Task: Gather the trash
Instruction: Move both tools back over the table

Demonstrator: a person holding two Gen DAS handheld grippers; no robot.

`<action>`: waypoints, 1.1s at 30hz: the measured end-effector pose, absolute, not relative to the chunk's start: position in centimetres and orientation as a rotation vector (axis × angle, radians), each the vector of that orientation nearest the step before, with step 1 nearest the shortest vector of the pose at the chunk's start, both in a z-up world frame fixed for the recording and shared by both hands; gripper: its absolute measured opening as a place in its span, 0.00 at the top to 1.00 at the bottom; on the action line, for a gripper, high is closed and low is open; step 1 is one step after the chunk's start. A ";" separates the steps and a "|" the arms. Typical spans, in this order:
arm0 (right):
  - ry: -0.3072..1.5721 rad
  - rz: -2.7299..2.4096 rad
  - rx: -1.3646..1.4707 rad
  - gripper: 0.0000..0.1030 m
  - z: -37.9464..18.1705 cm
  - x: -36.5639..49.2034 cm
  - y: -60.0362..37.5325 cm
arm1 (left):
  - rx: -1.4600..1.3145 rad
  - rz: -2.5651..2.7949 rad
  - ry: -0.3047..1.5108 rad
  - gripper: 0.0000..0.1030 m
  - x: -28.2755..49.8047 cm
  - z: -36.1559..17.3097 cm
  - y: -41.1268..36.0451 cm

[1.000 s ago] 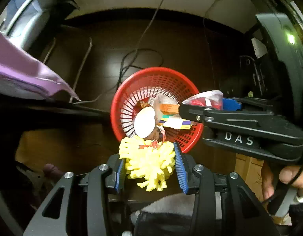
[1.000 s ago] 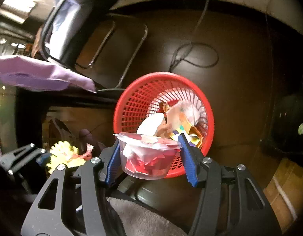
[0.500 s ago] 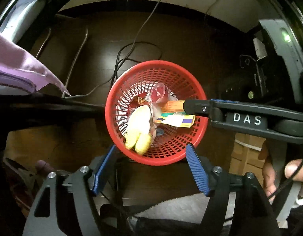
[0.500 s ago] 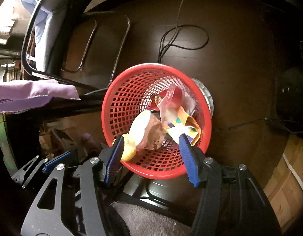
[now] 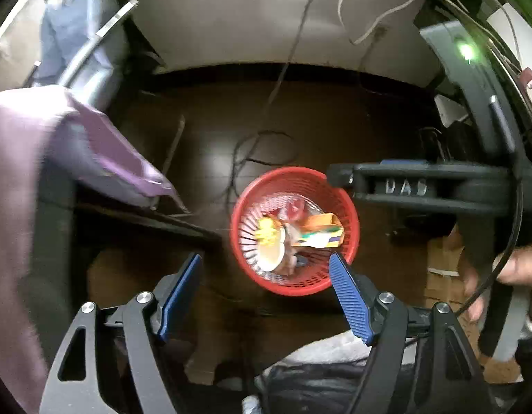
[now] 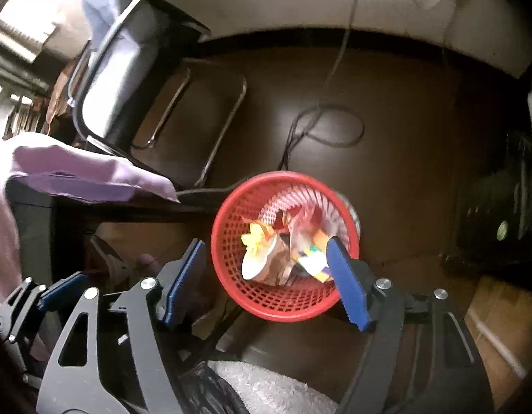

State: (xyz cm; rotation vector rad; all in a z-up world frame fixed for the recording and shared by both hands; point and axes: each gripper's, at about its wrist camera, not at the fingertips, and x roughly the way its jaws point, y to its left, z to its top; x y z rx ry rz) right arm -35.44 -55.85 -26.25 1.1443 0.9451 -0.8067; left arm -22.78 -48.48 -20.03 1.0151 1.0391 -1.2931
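Basket: your red basket (image 5: 348, 207) (image 6: 228, 269) stands on the dark floor (image 5: 335, 131) (image 6: 404, 172), below both tools.
Trash: all of it lies inside the basket. You can see a yellow piece (image 5: 266, 233) (image 6: 255, 238), a white round lid (image 5: 271, 253) (image 6: 257, 264), an orange carton (image 5: 321, 222) and red-and-clear plastic (image 5: 293, 207) (image 6: 305, 220).
Left gripper (image 5: 266, 293): your jaws are spread wide with nothing between them, and the basket shows through the gap.
Right gripper (image 6: 266, 283): also spread wide and empty; its blue right pad (image 6: 347, 286) overlaps the basket rim in view. From the left camera you see this tool from the side (image 5: 421, 186), crossing above the basket's right edge.
Cloth: a purple cloth (image 5: 58, 145) (image 6: 76, 169) hangs over a dark ledge to your left, apart from the basket.
Cable: a black cable (image 5: 252, 151) (image 6: 328, 124) loops on the floor beyond the basket.
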 end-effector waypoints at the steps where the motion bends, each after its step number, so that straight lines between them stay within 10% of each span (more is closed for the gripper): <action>1: 0.935 -0.806 1.129 0.30 -25.3 -35.2 -56.0 | 0.999 -1.289 1.032 0.28 -22.4 -19.0 -48.0; 18: 0.750 -0.582 0.761 0.24 -6.7 -23.5 -50.5 | 0.591 -0.980 0.827 0.20 -12.0 -0.5 -35.1; 33: 0.790 -0.277 0.473 0.18 2.3 -8.2 -38.3 | 0.336 -0.700 0.787 0.17 -0.6 5.7 -21.5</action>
